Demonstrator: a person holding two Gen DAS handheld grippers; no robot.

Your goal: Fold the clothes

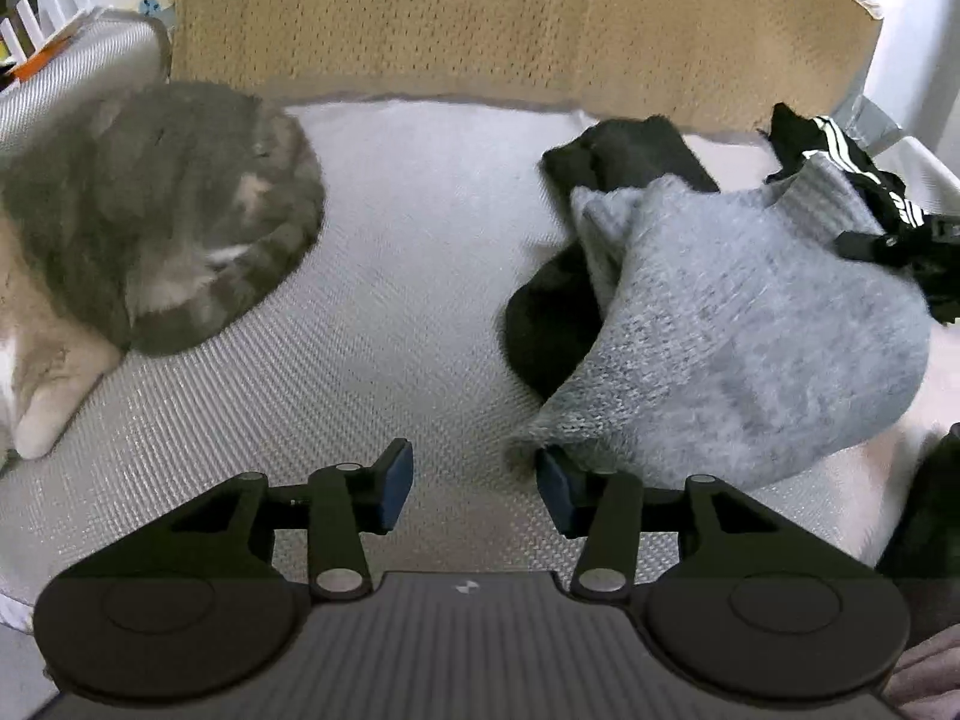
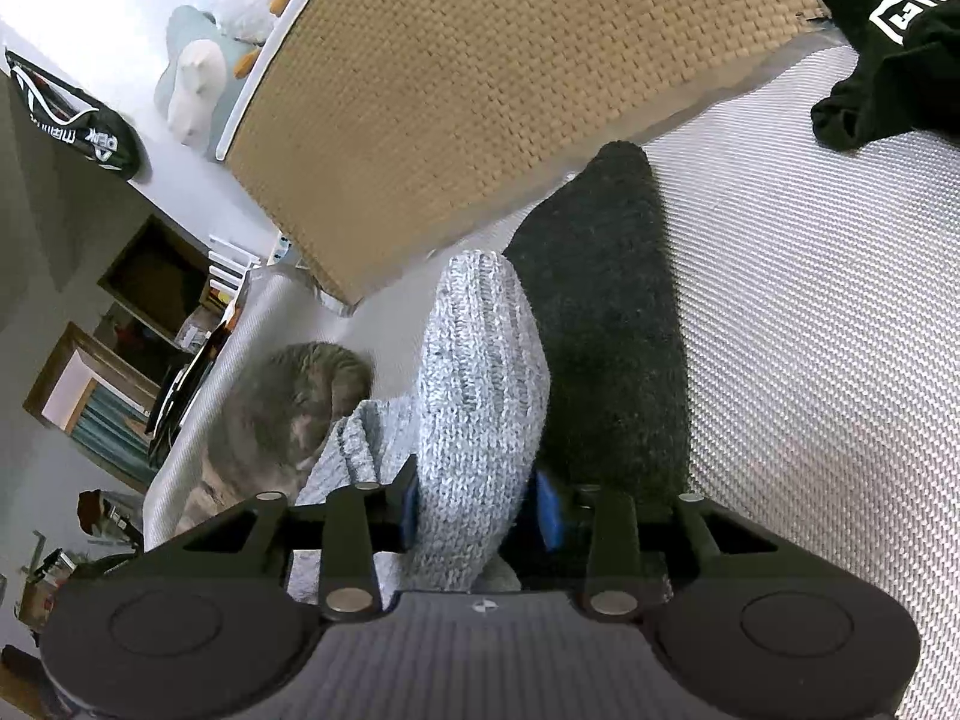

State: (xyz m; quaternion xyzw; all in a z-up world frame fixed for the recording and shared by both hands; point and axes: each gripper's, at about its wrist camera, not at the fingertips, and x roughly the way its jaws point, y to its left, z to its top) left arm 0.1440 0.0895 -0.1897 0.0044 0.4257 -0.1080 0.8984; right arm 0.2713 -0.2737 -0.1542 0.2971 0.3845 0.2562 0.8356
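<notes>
Holding the left tongs (image 1: 474,489) released above the white woven cover (image 1: 408,240), pinching nothing, with only bare cover showing between the blue pads (image 1: 396,483). Brushing the grey knit sweater (image 1: 738,324) with the outer side of the right-hand finger. Clamping the right tongs (image 2: 477,507) on a raised fold of that same sweater, pressing in from both sides. Keeping a dark fleece garment (image 2: 606,330) just right of the right tongs, partly under the knit. Leaving a curled-up cat (image 1: 156,222) ahead-left of the left tongs, and a black white-striped garment (image 1: 840,144) far ahead-right.
</notes>
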